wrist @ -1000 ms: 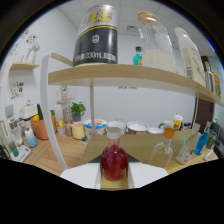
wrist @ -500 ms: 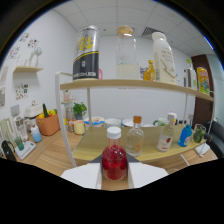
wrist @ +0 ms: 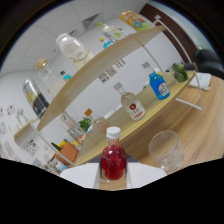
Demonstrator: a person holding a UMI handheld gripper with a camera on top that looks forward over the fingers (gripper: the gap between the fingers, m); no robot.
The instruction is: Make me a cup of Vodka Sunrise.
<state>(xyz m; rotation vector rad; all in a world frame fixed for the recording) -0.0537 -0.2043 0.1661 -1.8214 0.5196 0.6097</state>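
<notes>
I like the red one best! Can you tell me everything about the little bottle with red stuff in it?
The little bottle is small and round-bodied, of clear glass or plastic, filled with deep red liquid almost to its narrow neck. A white cap sits on top, so it looks closed. It stands upright between the gripper's two pale fingers, which press on its sides and hold it. The whole view is tilted, so the shelf behind slants. An empty clear glass stands just beside it on the wooden counter, not touching it.

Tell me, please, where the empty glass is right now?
In the gripper view, the empty glass stands on the wooden counter, just ahead of the fingers, beside the red-liquid bottle they hold.
</notes>
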